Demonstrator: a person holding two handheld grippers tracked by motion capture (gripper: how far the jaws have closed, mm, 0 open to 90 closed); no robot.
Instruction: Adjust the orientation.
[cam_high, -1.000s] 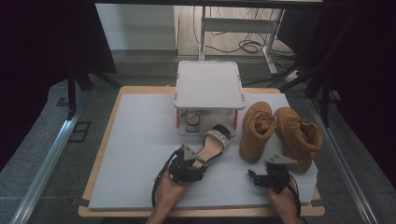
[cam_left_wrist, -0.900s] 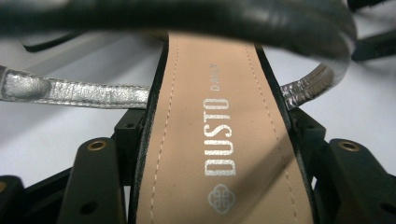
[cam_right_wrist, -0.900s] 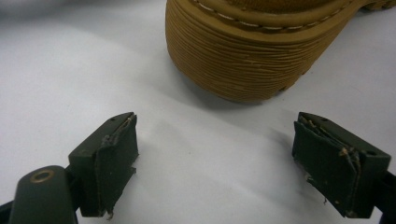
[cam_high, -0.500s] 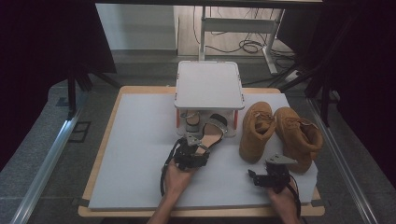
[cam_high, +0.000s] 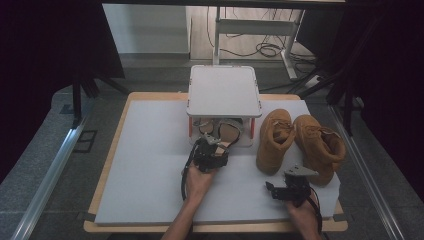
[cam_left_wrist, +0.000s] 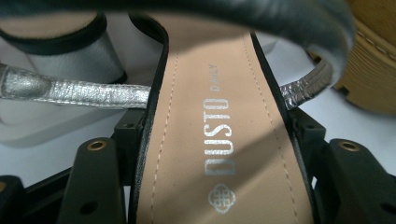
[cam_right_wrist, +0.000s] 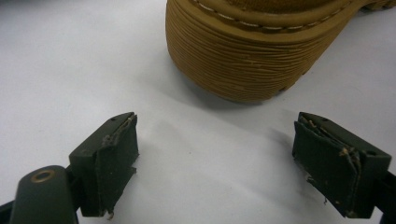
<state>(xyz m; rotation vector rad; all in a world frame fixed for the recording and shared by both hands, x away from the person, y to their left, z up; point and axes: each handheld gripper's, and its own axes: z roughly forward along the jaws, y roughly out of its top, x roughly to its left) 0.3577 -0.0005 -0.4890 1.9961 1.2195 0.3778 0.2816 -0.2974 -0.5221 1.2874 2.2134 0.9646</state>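
Note:
My left gripper (cam_high: 214, 150) is shut on the heel end of a black sandal (cam_high: 228, 133) with a tan insole. The sandal's front reaches under the white shelf (cam_high: 224, 90). In the left gripper view the insole (cam_left_wrist: 210, 140) with silver lettering lies between both jaws, and a silver strap (cam_left_wrist: 84, 91) crosses at the left. A second sandal (cam_high: 204, 127) sits under the shelf beside it. My right gripper (cam_high: 290, 182) rests on the white mat near the front right. In the right gripper view that gripper (cam_right_wrist: 219, 158) stands open and holds nothing, just short of a tan boot's sole (cam_right_wrist: 243, 60).
Two tan boots (cam_high: 274, 137) (cam_high: 320, 145) stand side by side to the right of the shelf. The white mat (cam_high: 150, 165) covers a wooden table with free room on its left half. A metal rail (cam_high: 45, 185) runs along the left.
My left gripper has carried the sandal forward, away from the person, so that its front now lies under the shelf. The right gripper has stayed where it was.

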